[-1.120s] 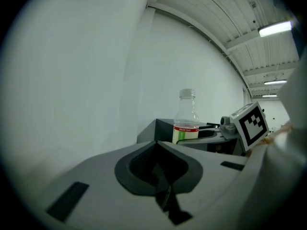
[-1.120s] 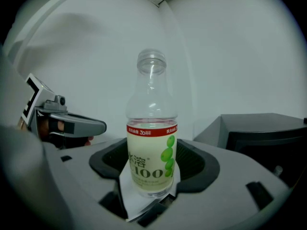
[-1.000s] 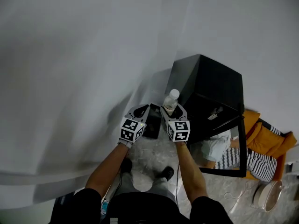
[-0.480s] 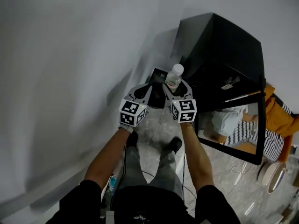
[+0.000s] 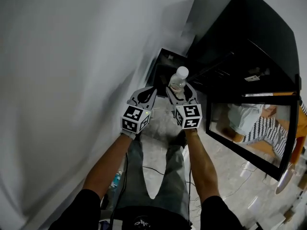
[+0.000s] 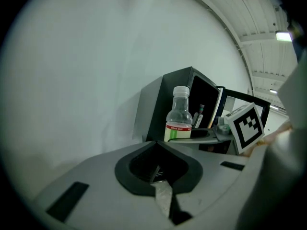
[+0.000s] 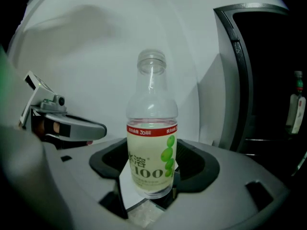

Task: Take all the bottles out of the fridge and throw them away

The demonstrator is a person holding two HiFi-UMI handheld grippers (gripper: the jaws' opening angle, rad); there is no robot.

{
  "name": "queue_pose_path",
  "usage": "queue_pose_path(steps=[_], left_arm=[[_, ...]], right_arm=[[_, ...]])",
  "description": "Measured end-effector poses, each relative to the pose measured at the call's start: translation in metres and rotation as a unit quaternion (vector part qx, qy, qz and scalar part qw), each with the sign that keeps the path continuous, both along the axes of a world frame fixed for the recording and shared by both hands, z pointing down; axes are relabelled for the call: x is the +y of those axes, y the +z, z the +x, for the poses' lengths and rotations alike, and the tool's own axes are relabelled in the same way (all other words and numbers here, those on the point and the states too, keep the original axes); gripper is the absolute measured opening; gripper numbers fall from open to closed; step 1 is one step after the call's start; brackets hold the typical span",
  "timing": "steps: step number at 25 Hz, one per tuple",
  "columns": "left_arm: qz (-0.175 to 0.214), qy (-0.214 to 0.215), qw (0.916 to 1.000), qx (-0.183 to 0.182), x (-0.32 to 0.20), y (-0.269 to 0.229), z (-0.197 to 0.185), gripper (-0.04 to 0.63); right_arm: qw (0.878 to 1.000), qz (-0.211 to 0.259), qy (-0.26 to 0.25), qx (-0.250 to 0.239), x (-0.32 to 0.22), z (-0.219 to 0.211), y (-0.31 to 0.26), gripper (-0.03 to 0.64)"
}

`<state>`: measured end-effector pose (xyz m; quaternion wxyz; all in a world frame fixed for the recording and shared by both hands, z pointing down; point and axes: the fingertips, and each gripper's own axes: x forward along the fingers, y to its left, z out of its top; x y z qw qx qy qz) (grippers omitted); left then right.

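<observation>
Arms: two bare forearms reach forward over the person's legs, above a pale marbled floor (image 5: pixel 230 181).
Left gripper (image 5: pixel 147 93): its jaws are closed tip to tip with nothing between them. It is held level with the other gripper, just beside it.
Right gripper (image 5: pixel 178 94): its jaws are clamped on the lower body of a bottle.
Bottle (image 7: pixel 151 147): clear plastic and upright, with a red band above a pale label with green marks. Its neck rises above the jaws, outside the fridge.
Container (image 5: pixel 165 68): dark and rectangular, on the floor just ahead of the grippers, between the wall and the fridge.
Fridge (image 5: pixel 259 32): black, to the right, with its glass door (image 5: pixel 254 128) swung open.
Inside the fridge: another small bottle (image 7: pixel 297 107) stands on a shelf.
Wall (image 5: pixel 72 56): plain white, on the left.
</observation>
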<state>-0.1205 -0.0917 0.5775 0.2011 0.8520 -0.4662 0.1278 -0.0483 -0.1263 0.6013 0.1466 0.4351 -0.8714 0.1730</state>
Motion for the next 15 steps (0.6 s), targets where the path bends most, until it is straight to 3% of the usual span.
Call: queue_pose_path(steps=[15], left_arm=[[-0.019,-0.006,0.9997,0.014,-0.016,0.129,-0.001,0.0]], right_arm=[[0.999,-0.038,-0.009,-0.009,-0.011,-0.015,0.153,0.308]])
